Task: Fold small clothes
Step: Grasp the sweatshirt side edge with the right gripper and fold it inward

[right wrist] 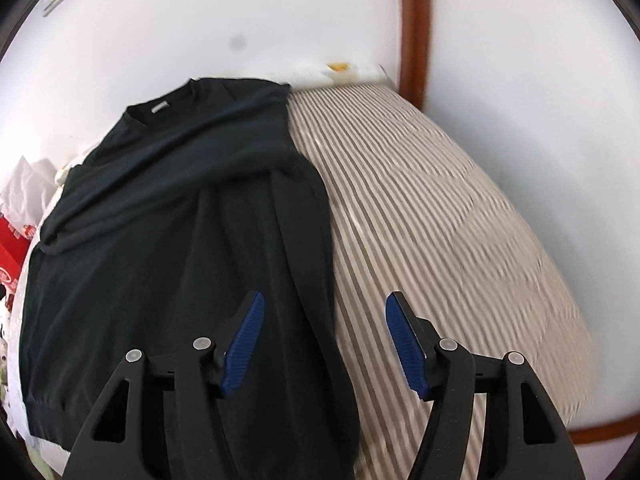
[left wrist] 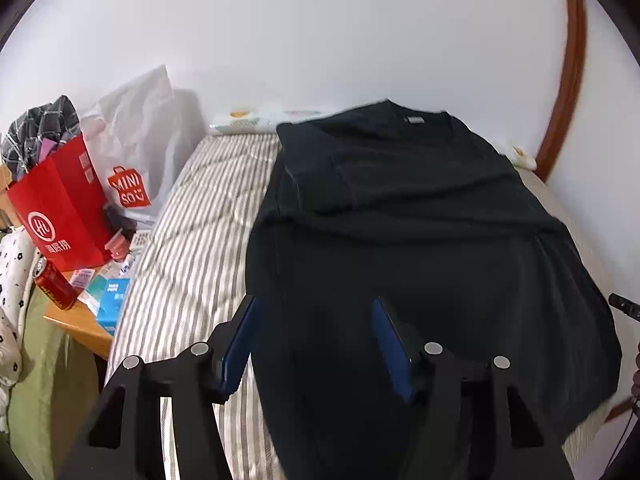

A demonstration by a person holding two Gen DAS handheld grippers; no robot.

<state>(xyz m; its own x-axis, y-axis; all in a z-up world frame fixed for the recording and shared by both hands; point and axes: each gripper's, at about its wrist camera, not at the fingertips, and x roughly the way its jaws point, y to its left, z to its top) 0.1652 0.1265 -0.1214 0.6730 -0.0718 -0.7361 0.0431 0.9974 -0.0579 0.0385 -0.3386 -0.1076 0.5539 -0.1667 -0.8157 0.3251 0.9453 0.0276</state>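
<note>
A dark navy sweater (left wrist: 420, 220) lies flat on the striped bed cover (left wrist: 192, 240), collar toward the wall, with both sleeves folded across its body. My left gripper (left wrist: 314, 308) hovers above the sweater's lower left part, open, with nothing between its blue pads. In the right wrist view the same sweater (right wrist: 160, 220) fills the left half. My right gripper (right wrist: 324, 304) hangs open over the sweater's right edge, where dark cloth meets the striped bed cover (right wrist: 440, 220); its pads grip nothing.
A wooden side table (left wrist: 80, 320) to the left of the bed holds a red paper bag (left wrist: 60, 208), a white Miniso bag (left wrist: 132, 152), a red can (left wrist: 54, 286) and small boxes. A white wall and a brown wooden frame (left wrist: 568, 80) close the far side.
</note>
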